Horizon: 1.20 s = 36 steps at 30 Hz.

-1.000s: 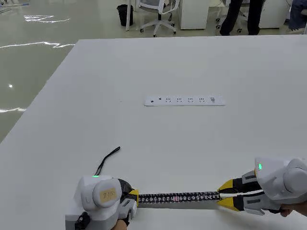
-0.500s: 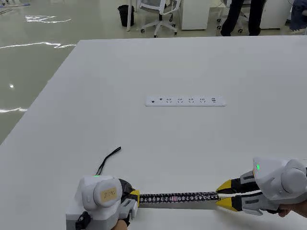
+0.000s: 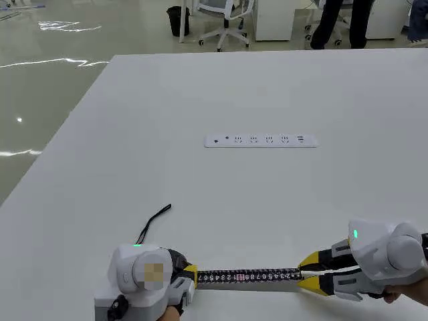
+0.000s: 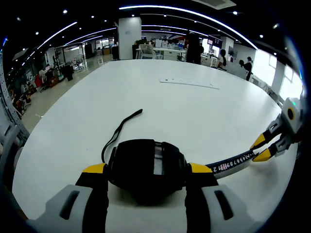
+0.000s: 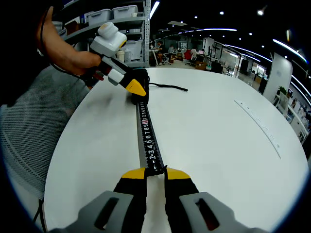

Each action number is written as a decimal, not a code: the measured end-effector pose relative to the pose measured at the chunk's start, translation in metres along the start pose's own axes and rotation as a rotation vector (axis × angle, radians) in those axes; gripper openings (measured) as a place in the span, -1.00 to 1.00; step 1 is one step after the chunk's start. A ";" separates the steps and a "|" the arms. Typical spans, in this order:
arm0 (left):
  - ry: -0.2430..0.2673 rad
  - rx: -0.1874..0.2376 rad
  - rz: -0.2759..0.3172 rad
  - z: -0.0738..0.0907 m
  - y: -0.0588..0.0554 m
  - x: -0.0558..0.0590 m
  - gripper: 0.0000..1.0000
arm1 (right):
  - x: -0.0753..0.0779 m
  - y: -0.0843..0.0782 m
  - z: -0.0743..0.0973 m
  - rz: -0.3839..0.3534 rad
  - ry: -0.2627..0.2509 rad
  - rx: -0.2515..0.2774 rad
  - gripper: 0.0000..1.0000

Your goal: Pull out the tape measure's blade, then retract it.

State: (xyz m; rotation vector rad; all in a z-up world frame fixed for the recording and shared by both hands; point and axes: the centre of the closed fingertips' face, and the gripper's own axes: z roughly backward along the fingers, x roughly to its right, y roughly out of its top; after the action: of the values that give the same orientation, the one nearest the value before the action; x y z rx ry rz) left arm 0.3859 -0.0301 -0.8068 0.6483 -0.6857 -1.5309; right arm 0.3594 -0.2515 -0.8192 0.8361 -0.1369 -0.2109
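Two yellow-tipped grippers share the work low on the white table [image 3: 200, 100]. The left gripper [image 3: 189, 275] has its fingers clamped on the rounded black tape-measure case [image 4: 146, 162], and the right gripper [image 3: 309, 273] pinches the tip of the dark numbered blade [image 3: 251, 275], stretched flat between them. Should the right pinch slip, the spring would likely whip the blade back. A loose left clamp could let the case skid or twist.

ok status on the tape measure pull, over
Left hand-held gripper shut on tape measure case. Right hand-held gripper shut on blade end, pulled out along the table. Power strip well clear.
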 end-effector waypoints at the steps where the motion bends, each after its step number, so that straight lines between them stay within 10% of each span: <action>1: 0.000 -0.001 0.000 0.000 0.000 0.000 0.19 | 0.000 0.000 -0.001 0.001 0.000 0.000 -0.74; 36: -0.005 -0.007 -0.014 0.000 -0.001 -0.001 0.19 | -0.004 0.010 -0.014 0.000 0.012 0.010 -0.74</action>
State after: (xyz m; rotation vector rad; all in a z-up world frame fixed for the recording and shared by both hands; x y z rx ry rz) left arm 0.3855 -0.0288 -0.8070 0.6454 -0.6804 -1.5480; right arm 0.3600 -0.2339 -0.8207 0.8469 -0.1264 -0.2056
